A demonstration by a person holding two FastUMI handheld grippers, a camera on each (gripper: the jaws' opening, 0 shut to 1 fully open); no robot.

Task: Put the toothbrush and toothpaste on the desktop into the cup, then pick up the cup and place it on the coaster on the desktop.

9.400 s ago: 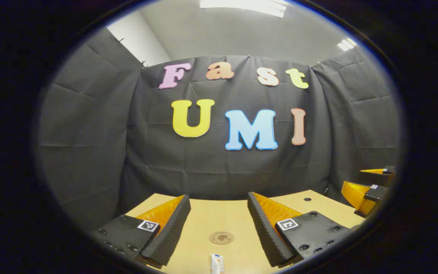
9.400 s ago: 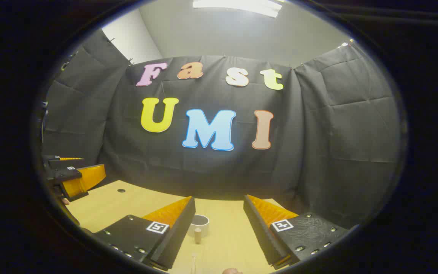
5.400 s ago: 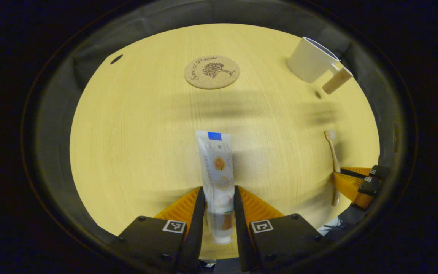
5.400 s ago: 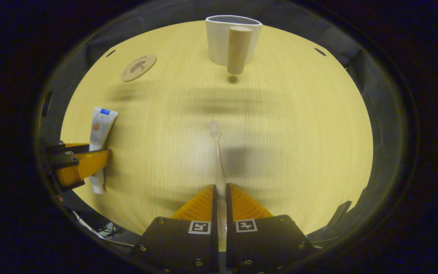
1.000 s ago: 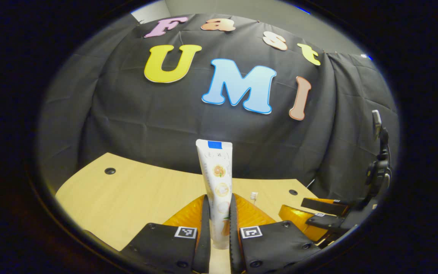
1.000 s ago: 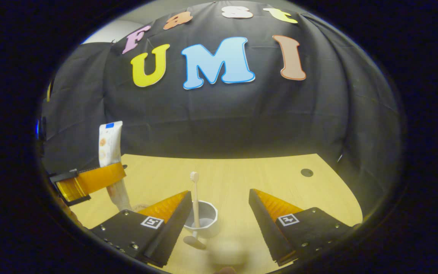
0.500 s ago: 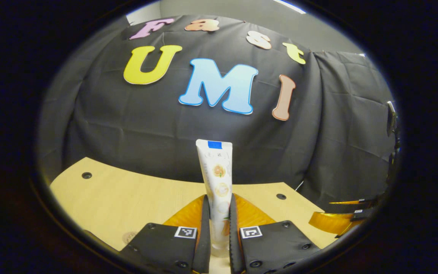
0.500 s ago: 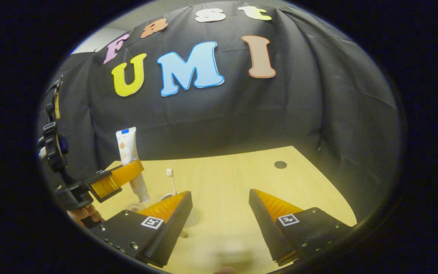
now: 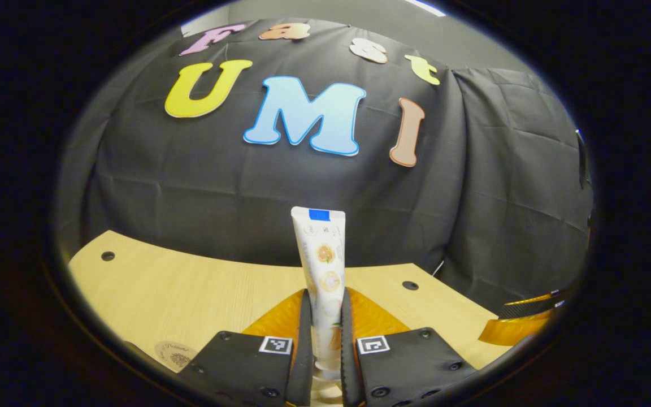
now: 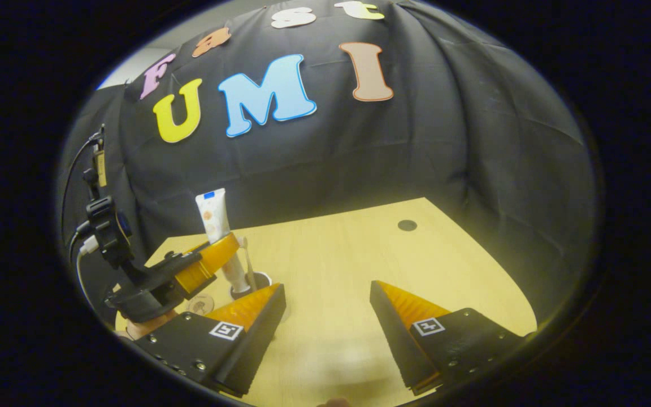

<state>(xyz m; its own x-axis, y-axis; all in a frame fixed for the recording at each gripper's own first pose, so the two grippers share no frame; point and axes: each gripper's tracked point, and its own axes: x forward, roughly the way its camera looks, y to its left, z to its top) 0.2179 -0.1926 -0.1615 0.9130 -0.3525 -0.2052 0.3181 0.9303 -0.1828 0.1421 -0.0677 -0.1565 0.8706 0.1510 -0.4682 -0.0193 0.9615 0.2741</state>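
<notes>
- L gripper [image 9: 323,339]: fingers clamped on toothpaste [image 9: 322,260], tube upright, cap end down
- right gripper view: toothpaste's lower end at cup [image 10: 256,281] rim, can't tell if inside
- toothbrush [image 10: 248,261] stands in cup, head up
- R gripper [image 10: 326,316]: fingers wide apart, nothing between, above desk [image 10: 359,254]
- coaster [image 9: 170,354] flat on desk, near-left of L gripper

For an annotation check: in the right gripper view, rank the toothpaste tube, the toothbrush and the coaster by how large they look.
1. toothpaste tube, held upright in the left gripper.
2. toothbrush, thin, partly hidden.
3. coaster, partly hidden.
All sit far off, so toothbrush versus coaster is unsure.
</notes>
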